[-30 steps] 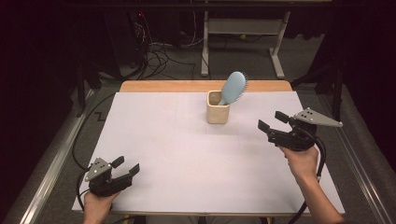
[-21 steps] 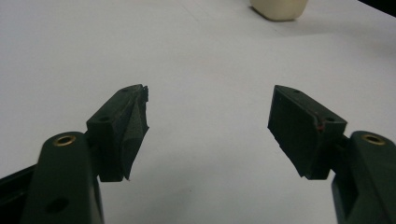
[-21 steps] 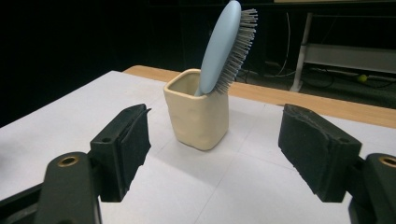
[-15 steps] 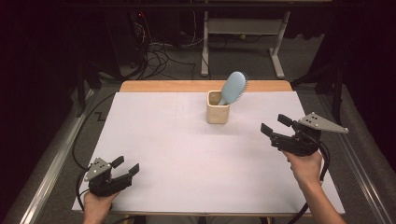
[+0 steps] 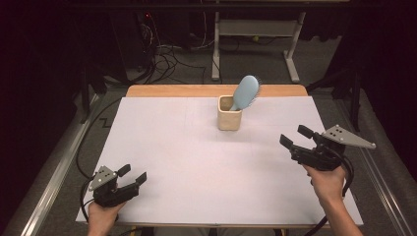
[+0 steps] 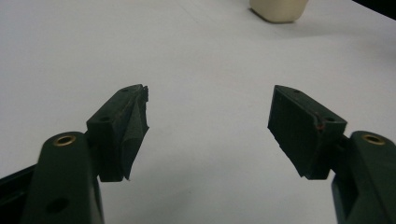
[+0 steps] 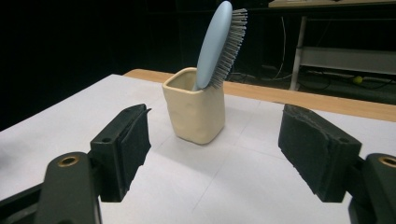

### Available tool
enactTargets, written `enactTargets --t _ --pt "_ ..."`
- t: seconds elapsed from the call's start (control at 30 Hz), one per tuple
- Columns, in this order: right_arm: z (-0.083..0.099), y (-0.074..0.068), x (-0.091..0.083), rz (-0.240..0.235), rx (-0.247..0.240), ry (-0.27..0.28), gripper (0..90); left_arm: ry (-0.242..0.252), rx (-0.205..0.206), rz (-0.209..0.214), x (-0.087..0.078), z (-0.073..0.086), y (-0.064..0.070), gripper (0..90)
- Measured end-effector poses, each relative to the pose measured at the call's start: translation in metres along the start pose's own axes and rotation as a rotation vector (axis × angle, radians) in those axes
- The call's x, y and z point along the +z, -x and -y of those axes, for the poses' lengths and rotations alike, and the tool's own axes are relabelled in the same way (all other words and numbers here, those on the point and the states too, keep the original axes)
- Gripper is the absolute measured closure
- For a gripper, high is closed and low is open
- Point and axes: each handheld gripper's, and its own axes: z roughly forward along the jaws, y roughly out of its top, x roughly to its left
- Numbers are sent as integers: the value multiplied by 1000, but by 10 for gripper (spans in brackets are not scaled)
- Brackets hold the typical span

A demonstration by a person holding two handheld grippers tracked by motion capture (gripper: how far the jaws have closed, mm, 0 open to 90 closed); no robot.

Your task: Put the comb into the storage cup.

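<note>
Looking along my right gripper (image 5: 295, 137), I see its jaws spread wide with nothing between them, aimed at the cream cup (image 7: 195, 109) on the white table cover (image 5: 196, 162). A blue hairbrush (image 7: 218, 44) leans head-up in the cup, its handle hidden inside. My left gripper (image 5: 132, 175) gapes empty near the front edge; the cup's top is cut off in its view.

right gripper (image 5: 293, 139): black two-jaw tool with a grey three-cornered plate, drawn back from the cream square cup (image 5: 229, 113) toward five o'clock, now nearer the table's near edge
gap to cup: wider than before
</note>
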Motion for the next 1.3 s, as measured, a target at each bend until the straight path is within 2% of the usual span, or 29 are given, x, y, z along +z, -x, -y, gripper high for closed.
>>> enactTargets --t 0.63,1.3 --pt "11 0 -26 12 14 32 259 4 0 0 -1 0 0 290" --pt "32 -2 -42 14 39 28 260 6 -2 2 -1 -1 0 291"
